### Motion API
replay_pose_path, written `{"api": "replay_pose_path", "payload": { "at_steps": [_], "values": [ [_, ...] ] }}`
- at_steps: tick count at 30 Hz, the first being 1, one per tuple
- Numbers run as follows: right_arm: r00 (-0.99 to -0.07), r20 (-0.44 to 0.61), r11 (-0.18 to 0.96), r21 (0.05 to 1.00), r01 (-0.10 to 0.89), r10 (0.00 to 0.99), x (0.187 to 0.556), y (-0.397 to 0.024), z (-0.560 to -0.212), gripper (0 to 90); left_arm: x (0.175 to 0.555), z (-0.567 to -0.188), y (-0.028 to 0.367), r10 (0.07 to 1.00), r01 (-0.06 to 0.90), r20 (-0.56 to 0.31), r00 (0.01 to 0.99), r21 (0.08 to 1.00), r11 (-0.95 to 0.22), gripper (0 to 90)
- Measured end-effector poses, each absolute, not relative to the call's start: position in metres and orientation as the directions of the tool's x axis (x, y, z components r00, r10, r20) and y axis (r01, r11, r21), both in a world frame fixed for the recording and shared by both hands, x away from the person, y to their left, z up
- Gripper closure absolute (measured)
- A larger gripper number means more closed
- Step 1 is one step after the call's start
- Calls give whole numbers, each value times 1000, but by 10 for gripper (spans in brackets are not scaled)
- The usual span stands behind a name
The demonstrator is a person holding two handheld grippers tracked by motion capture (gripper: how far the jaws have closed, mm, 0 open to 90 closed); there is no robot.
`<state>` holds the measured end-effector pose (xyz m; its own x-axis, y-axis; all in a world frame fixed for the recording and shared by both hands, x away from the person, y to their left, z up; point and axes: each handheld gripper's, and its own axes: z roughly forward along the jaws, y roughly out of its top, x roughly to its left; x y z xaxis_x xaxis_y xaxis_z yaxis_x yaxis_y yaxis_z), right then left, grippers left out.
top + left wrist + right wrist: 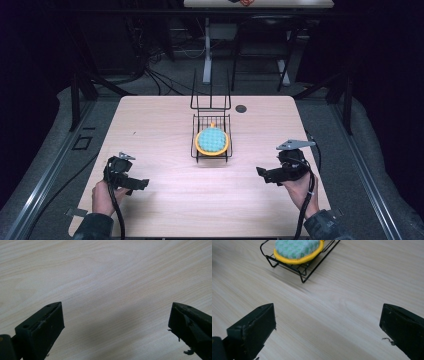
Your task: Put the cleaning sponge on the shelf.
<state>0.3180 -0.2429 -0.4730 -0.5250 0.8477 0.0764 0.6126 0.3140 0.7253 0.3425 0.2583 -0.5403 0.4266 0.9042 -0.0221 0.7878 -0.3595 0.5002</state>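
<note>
A black wire rack (211,150) stands in the middle of the wooden table (150,130). In it lies a round pad (212,140), green-checked with a yellow rim. The right gripper view has the rack (302,271) and the pad (297,248) at its top edge. My right gripper (261,173) is at the front right, pointing left toward the rack and well short of it, open with nothing between its jaws. At the front left, my left gripper (141,185) hovers over bare wood, also open and empty.
A small dark round disc (241,108) lies behind the rack at the back of the table. Cables trail from both grippers toward the front edge. Beyond the table are dark floor, cables and another table's legs (207,55).
</note>
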Motion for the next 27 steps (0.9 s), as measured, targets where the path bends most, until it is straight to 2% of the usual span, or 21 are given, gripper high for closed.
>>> {"api": "replay_pose_path", "payload": {
  "at_steps": [13, 20, 27],
  "values": [
    [-456, 86, 282, 680, 677, 886, 298, -274, -509, 3, 341, -540, 258, 907, 789, -25, 421, 502, -353, 0],
    [-409, 86, 264, 640, 721, 908, 301, -290, -532, 3, 342, -539, 259, 905, 787, -23, 426, 502, -358, 0],
    [-398, 81, 264, 626, 734, 914, 302, -297, -540, 5, 343, -539, 258, 904, 787, -23, 428, 502, -359, 0]
  ]
}}
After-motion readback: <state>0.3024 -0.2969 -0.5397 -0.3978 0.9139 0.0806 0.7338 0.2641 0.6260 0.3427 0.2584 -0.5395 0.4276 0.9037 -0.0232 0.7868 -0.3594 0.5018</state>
